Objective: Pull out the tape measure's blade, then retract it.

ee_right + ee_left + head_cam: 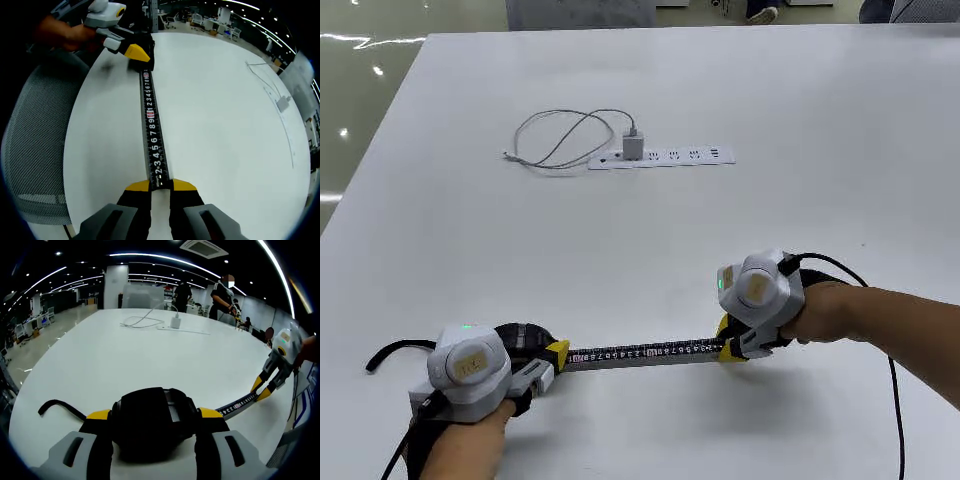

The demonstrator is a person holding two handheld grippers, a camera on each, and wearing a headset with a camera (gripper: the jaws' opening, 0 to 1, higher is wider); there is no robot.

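Right claw (160,184) pinches blade (151,120) over white office table (770,90)

One desk (770,100); one power strip (665,157) on it; one white charger (633,147) plugged into the power strip; one white cable (560,140), looped just beside the power strip; one tape measure (525,338), well apart from the power strip, with one blade (640,352) and one black strap (400,348); two grippers, the left gripper (545,362) and the right gripper (726,340); one mesh chair (35,150); at least two standing people (182,295) beyond the power strip.
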